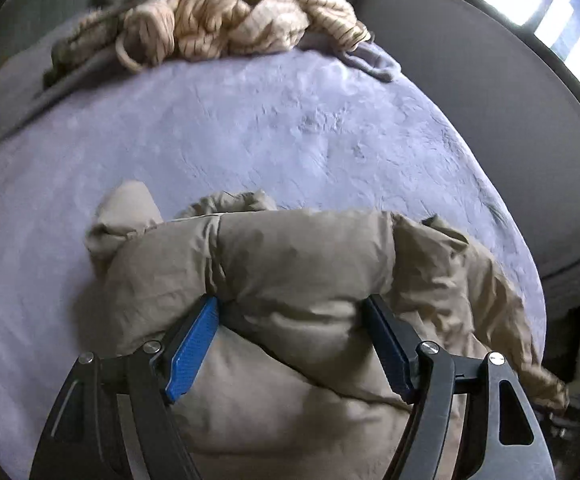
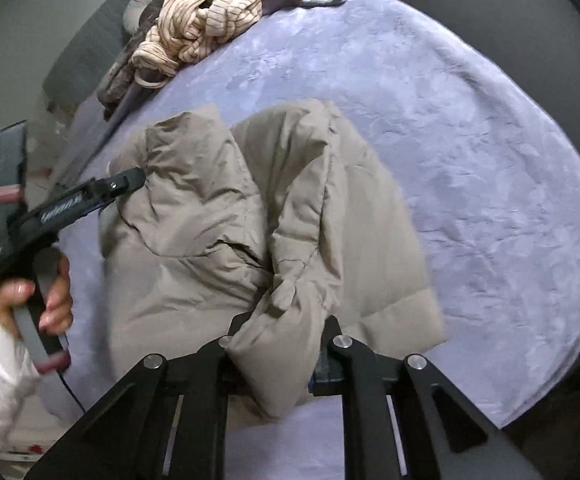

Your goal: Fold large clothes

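Across the bed, a lavender plush blanket (image 1: 290, 128) is spread, nap crushed w/ irregular marks. Dark grey upholstered panels are seen beyond it; bright window panes (image 1: 570, 12) appear at upper right in left wrist view.

A beige puffer jacket (image 2: 209, 220) is laid near the bed's front edge: quilted, matte, creased, partly folded into thick rolls. A cream striped knit garment (image 1: 225, 16) is heaped at the far end, well apart.

Left gripper (image 1: 290, 312) is set wide around a padded jacket fold, blue ribbed pads (image 1: 191, 348) pressed into the bulk. Right gripper (image 2: 275, 344) is clenched on a bunched jacket section. A hand (image 2: 49, 292) w/ white sleeve is seen on the left tool's handle.
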Tool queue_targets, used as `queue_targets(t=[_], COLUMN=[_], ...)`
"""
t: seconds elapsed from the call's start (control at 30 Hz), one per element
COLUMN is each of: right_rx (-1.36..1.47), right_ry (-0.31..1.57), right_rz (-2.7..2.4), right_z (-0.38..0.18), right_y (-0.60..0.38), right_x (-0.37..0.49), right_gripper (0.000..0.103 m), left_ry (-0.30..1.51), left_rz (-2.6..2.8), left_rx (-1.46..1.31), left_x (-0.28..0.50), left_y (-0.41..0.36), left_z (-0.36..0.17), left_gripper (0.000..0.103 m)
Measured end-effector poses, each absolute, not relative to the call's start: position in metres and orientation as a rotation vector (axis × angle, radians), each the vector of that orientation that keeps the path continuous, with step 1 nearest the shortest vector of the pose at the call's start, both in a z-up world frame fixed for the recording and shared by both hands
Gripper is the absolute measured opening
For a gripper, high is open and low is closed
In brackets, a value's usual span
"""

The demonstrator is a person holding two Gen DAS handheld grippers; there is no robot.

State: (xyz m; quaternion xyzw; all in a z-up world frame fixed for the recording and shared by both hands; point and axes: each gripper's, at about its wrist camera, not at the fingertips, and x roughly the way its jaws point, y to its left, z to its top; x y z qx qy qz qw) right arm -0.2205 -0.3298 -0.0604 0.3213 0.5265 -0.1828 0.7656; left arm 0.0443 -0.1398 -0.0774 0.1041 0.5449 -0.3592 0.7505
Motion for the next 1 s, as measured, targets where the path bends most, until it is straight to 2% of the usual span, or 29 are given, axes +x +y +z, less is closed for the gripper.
queue_targets(t=[0.13, 0.23, 0.5, 0.57, 0.77, 0.87, 0.9, 0.97, 1.0], right_rx=[0.706, 0.731, 0.889, 0.926, 0.815, 0.822, 0.816, 0.797, 0.796], right_ry=[1.170, 1.175, 1.196, 1.206, 1.086, 1.065, 1.074, 1.121, 1.133], right_rz=[-0.465, -0.533, -0.552, -0.527, -0.532, -0.442, -0.402, -0.338, -0.317], right_z=[-0.078, -0.086, -0.124, -0.115, -0.056, -0.048, -0.050, -0.060, -0.065], right_y=[-0.343, -0.360, -0.395, -0.402, -0.414, -0.419, -0.418, -0.415, -0.416], right_x=[-0.222, -0.256, -0.285, -0.288, -0.292, -0.273, -0.261, -0.234, -0.226], right_gripper=[0.015, 0.015, 0.022, 0.030, 0.031, 0.032, 0.034, 0.055, 0.059], left_ry=[1.149, 1.150, 1.163, 1.170, 1.181, 1.180, 1.182, 1.189, 1.195], left_rz=[-0.824, -0.870, -0.874, -0.868, -0.859, -0.843, -0.830, -0.806, -0.799], left_rx=[0.310, 0.343, 0.397, 0.393, 0.384, 0.401, 0.404, 0.398, 0.389], left_x=[0.018, 0.001, -0.012, -0.009, -0.004, -0.004, -0.004, -0.004, -0.004], left_y=[-0.185, -0.221, -0.249, -0.245, -0.241, -0.241, -0.240, -0.235, -0.229], left_z=[-0.095, -0.104, -0.119, -0.121, -0.126, -0.123, -0.120, -0.110, -0.104], left_gripper=[0.075, 0.075, 0.078, 0.078, 0.080, 0.080, 0.080, 0.080, 0.080])
